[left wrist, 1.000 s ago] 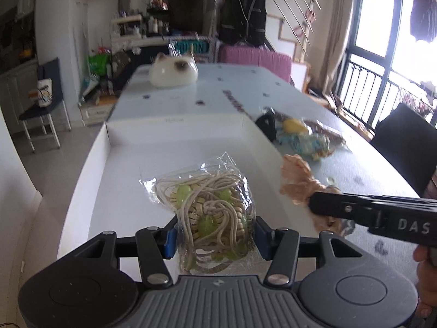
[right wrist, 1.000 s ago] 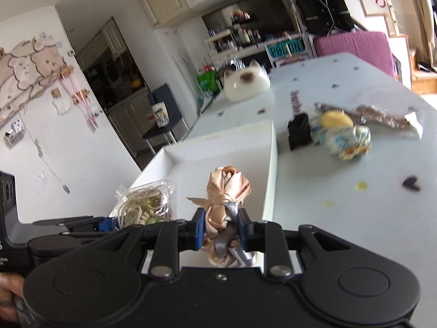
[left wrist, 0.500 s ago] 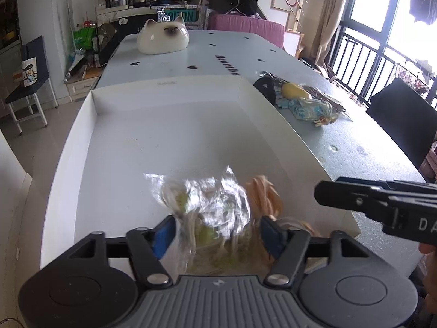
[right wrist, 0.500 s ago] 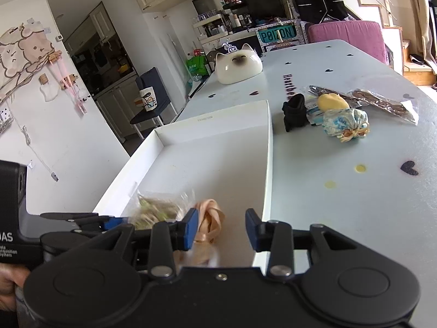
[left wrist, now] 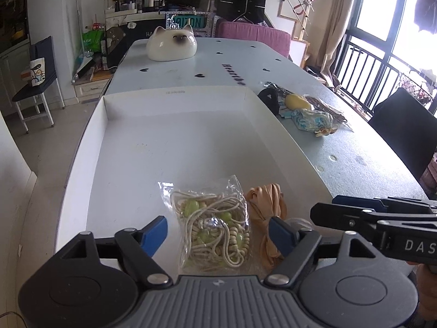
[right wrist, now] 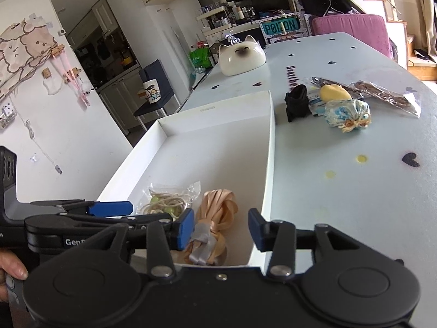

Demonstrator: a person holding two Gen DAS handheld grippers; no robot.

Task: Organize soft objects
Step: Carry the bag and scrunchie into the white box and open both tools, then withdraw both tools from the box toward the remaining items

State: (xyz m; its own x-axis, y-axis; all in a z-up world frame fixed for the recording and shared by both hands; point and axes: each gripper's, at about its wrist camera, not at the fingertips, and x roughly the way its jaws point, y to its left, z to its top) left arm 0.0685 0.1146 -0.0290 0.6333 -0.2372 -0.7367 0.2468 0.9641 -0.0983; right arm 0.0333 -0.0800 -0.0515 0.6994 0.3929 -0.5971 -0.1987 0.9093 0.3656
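The left gripper (left wrist: 217, 233) has its jaws opening, and the clear bag of beaded cord (left wrist: 213, 227) lies between them on the floor of the white tray (left wrist: 174, 136), with no pad touching it. The right gripper (right wrist: 220, 228) is opening too; the peach ribbon bundle (right wrist: 215, 216) lies between its jaws, close against the left-side pad, and I cannot tell if it touches. Both things rest just ahead of the tools, side by side, the ribbon nearer to the tray's right wall. The risk I see is in pulling back — a pad may catch the thin plastic or a loop of ribbon and drag it out of the tray, because both are light and lie so near the fingertips. The two grippers are also near each other, so one could knock the other. By count: two items in the tray, and beyond the tools on the table (right wrist: 355, 191) about five more — a black piece (right wrist: 296, 102), a yellow one (right wrist: 334, 93), a blue-patterned fabric bundle (right wrist: 345, 113), a long brown packet (right wrist: 382, 97) and a flat blue-and-white packet under the pile, hard to identify.
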